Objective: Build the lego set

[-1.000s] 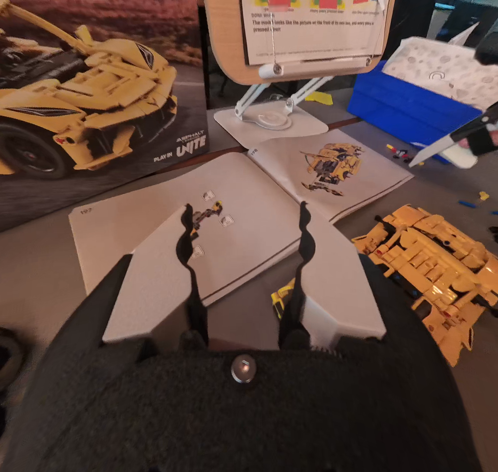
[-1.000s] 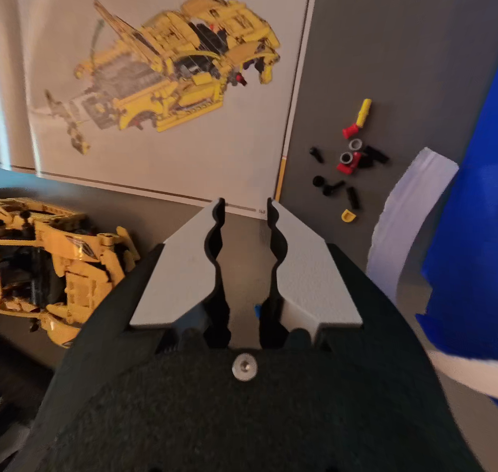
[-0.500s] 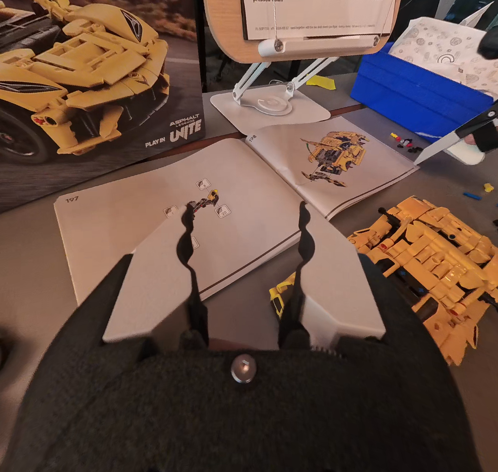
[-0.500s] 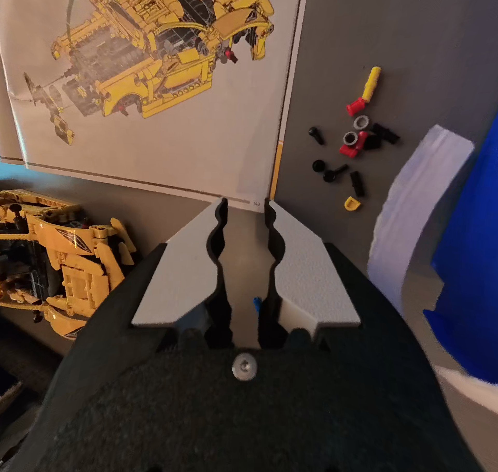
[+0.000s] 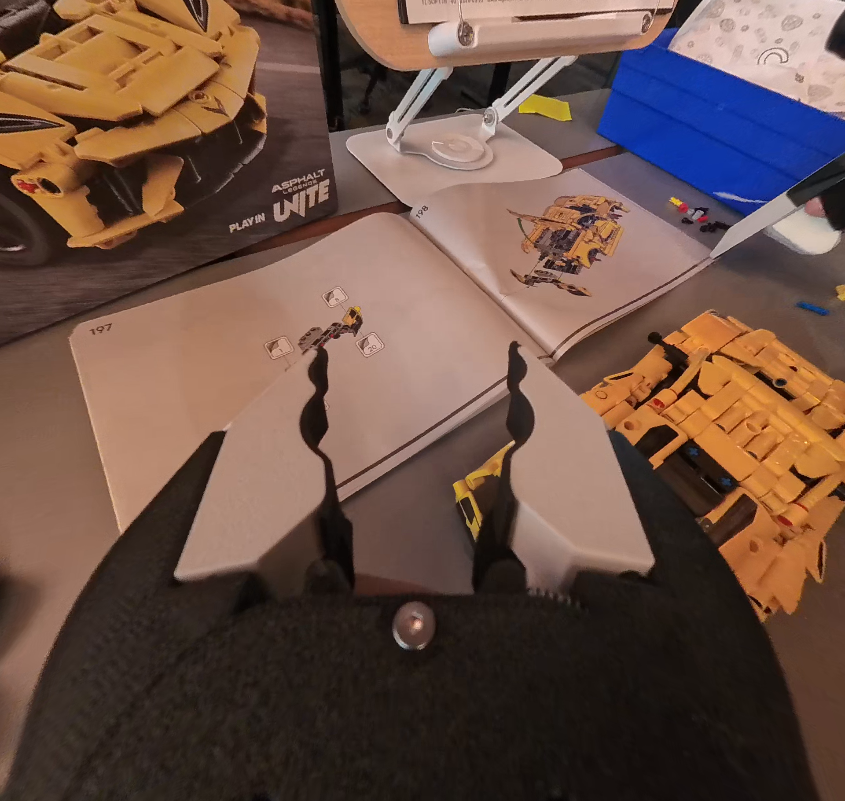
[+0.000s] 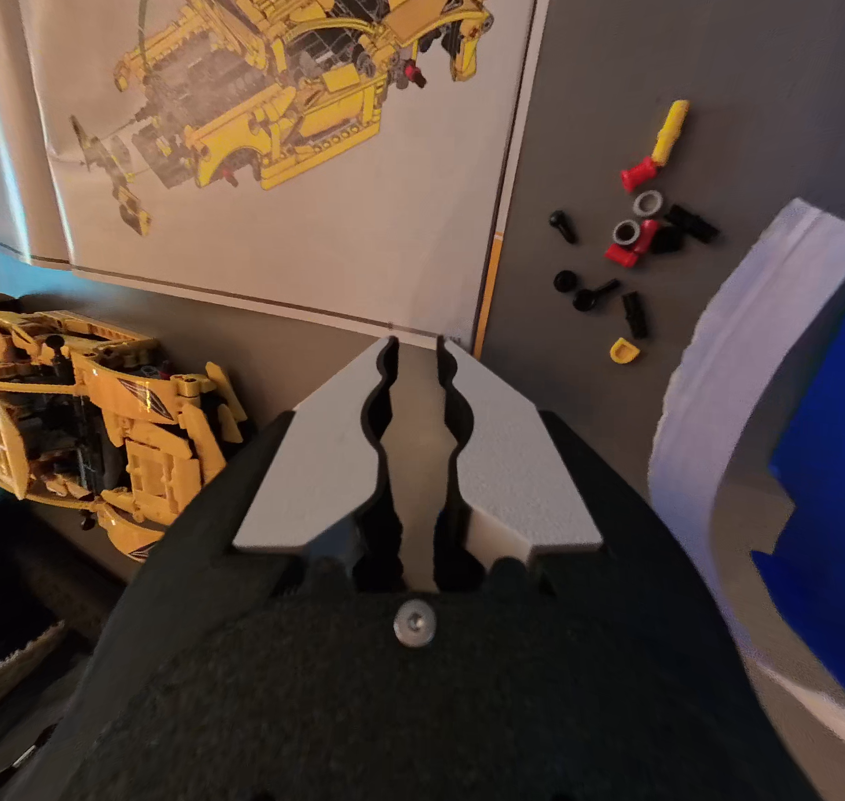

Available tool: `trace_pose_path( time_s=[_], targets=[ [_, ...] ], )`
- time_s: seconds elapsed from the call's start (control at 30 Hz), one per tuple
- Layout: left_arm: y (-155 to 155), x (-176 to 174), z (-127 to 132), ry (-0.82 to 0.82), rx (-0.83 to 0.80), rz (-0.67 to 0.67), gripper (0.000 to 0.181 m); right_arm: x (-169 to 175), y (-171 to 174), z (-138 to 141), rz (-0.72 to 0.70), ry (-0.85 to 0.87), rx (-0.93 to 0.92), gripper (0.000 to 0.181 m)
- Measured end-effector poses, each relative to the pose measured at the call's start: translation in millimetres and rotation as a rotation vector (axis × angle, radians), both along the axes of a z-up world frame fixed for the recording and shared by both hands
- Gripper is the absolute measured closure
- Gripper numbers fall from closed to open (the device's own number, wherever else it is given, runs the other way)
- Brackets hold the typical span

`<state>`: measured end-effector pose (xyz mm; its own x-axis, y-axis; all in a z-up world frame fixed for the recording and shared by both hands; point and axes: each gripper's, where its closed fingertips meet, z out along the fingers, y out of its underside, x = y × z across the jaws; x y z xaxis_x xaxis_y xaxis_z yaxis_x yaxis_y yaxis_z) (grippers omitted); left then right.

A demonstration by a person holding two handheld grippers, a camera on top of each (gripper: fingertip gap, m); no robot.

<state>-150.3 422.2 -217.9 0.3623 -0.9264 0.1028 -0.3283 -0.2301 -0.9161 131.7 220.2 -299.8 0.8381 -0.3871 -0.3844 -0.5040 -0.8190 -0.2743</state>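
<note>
Bare table [image 6: 594, 70] between booklet [image 6: 320, 253], loose pieces [image 6: 640, 239].

**Grey worktop and its load**

The grey worktop [image 5: 55, 482] carries an open instruction booklet [image 5: 411, 322] at its middle. Just right of the booklet lies the part-built yellow car model [image 5: 731, 450], with one small yellow piece [image 5: 471, 495] near it on the left. Far left stands the set's box [image 5: 137, 116]; far centre, a white document stand [image 5: 457, 157]; far right, a blue bin [image 5: 713, 120]. A cluster of small loose pieces [image 6: 640, 239] lies between booklet and bin.
</note>
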Motion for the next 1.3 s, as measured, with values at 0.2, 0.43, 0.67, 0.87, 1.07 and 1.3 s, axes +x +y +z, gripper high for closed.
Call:
trace_pose_path(
  time_s=[0.2,0.43,0.67,0.87,1.07,1.3],
  targets=[
    [1.1,-1.5,2.2,-0.008,-0.005,0.004,0.102,-5.5,10.7,1.6,0.017,0.024,0.043,0.179],
    [1.1,-2.0,3.0,-0.008,-0.004,0.007,0.102,10.1,-0.7,3.1,-0.030,-0.053,-0.005,0.149],
    [-0.2,22.1,-0.3,0.050,-0.058,-0.090,0.103,8.8,1.8,1.0,-0.025,-0.050,-0.007,0.150],
    [-36.1,92.2,-30.7,0.267,-0.141,-0.400,0.164,1.2,5.5,2.9,-0.019,0.023,0.035,0.151],
    [-55.8,112.8,-43.2,0.354,-0.184,-0.472,0.163,-0.7,13.3,4.2,-0.029,0.066,0.082,0.157],
    [-61.7,114.2,-7.6,0.231,-0.205,-0.471,0.161,1.4,14.0,12.0,-0.046,0.061,0.107,0.166]
  ],
)
